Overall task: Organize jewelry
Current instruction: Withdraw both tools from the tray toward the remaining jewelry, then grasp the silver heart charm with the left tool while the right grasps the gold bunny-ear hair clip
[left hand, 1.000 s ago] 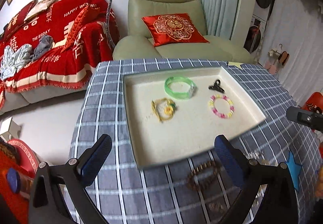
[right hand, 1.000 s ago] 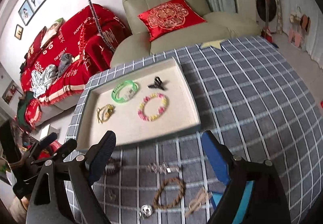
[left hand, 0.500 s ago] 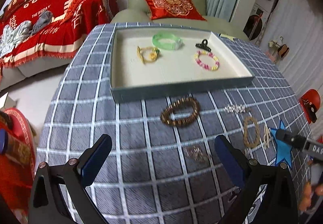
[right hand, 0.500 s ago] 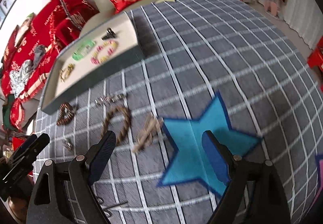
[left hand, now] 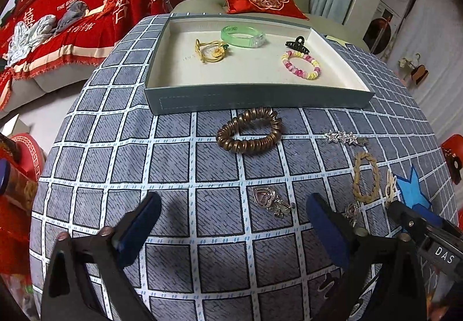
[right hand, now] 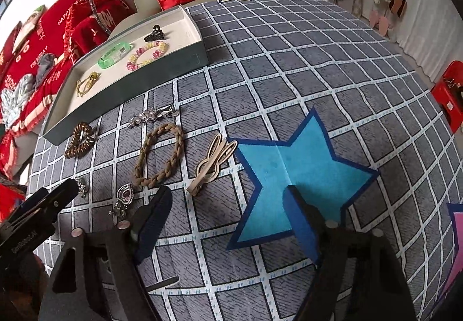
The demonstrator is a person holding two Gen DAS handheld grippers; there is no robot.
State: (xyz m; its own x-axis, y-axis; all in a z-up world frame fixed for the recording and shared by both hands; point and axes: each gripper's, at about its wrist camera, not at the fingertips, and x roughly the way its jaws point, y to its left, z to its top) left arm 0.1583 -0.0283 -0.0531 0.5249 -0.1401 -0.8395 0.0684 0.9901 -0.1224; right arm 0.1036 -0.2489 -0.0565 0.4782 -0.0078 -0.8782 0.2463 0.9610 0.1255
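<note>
On the round table under its grey cloth with a white grid (left hand: 173, 173), a shallow grey-blue box tray with a cream lining (left hand: 260, 98) sits at the far side, and the sorting looks partly done. Four pieces already lie inside it: a translucent green bangle (left hand: 241, 36), a gold wire ring with a yellow flower (left hand: 210, 51), a small black claw clip (left hand: 297, 44) and a pink-and-yellow beaded bracelet (left hand: 301, 65).

The rest is out on the cloth, between the tray and the two tools. A bronze coiled hair tie (left hand: 249, 130) lies just in front of the tray wall, a silver star-studded barrette (left hand: 345, 137) to its right, then a tan braided hair loop (right hand: 159, 154) and a cream rabbit-shaped hair clip (right hand: 212, 162) beside the blue star patch (right hand: 298, 173). Nearer still are two silver heart pendants (left hand: 270, 201), one partly hidden behind a finger.

The left gripper (left hand: 233, 230) hovers with its jaws wide and nothing between them, angled down toward the nearer heart pendant. The right gripper (right hand: 227, 218) has its jaws closing, though they stand well apart over bare cloth and the edge of the star, gripping nothing. The cream clip is just ahead of its left finger.

By my count, four are in and six remain; no pickup has begun.
</note>
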